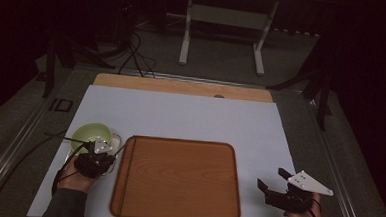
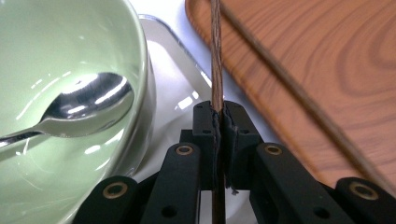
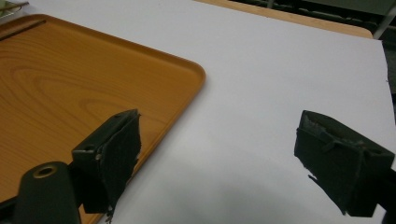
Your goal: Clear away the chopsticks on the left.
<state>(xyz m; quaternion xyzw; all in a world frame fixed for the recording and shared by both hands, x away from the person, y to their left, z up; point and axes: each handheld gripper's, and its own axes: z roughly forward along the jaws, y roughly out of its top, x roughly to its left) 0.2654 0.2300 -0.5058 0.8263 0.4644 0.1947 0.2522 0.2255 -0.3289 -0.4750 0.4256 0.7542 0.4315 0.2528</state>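
A: What's the high view got?
B: My left claw sits by the green bowl, left of the wooden tray on the table.
A: Left claw view?
B: It's clamped tight on a brown chopstick; a spoon lies in the bowl.
A: Right one?
B: My right claw gapes wide, nothing in it, over the table just right of the tray.

Left claw: jaws pinched shut, hand low at the near left. Right claw: jaws wide apart, hand low at the near right.

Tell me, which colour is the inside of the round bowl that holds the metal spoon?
Pale green bowl; clearest in the left gripper view.
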